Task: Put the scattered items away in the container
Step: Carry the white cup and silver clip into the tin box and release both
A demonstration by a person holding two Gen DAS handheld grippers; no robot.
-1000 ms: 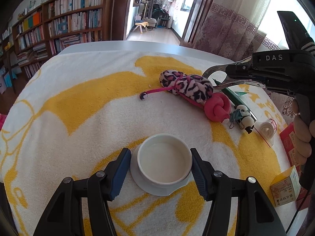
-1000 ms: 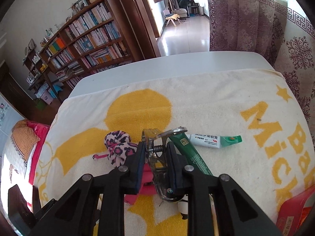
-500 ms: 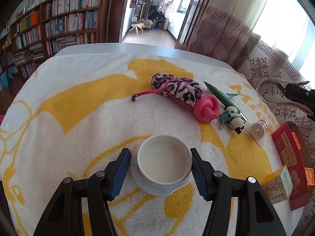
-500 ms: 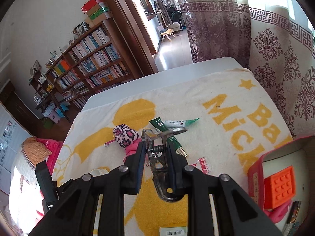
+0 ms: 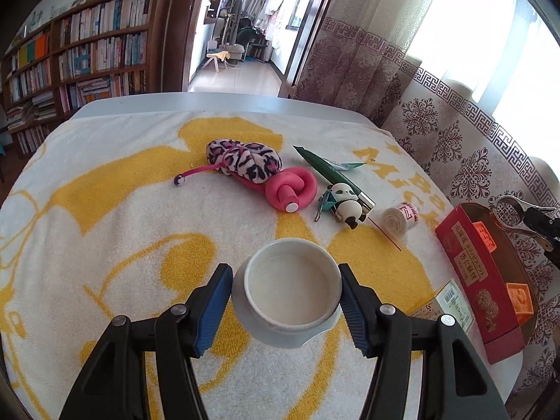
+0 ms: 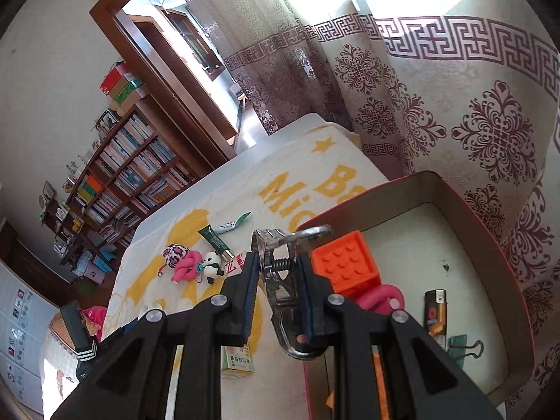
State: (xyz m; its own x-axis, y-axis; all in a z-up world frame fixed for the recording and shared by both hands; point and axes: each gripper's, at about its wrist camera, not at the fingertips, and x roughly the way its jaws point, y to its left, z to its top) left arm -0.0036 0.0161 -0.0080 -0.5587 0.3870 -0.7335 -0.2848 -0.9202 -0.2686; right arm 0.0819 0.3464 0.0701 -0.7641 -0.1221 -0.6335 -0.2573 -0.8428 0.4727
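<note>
My right gripper (image 6: 278, 280) is shut on a metal spring clamp (image 6: 285, 290) and holds it over the near rim of the red box (image 6: 455, 189), above an orange brick (image 6: 344, 262). The clamp and box (image 5: 469, 262) also show at the right edge of the left wrist view. My left gripper (image 5: 285, 301) has its blue pads on both sides of a white cup (image 5: 290, 290) and holds it lifted above the towel. On the towel lie a leopard scrunchie (image 5: 245, 161), a pink knot toy (image 5: 292, 190), a green tube (image 5: 332, 175), a panda keychain (image 5: 344, 204) and a tape roll (image 5: 399, 217).
The box holds a lighter (image 6: 435, 311), a pink toy (image 6: 381, 297) and a teal binder clip (image 6: 462, 346). A small yellow carton (image 5: 444, 301) lies beside the box. A patterned curtain (image 6: 455, 105) hangs behind the table edge. A bookshelf (image 5: 87, 59) stands far left.
My right gripper carried the clamp right, from above the scrunchie to over the red box. The white cup has risen off the towel between my left gripper's pads.
</note>
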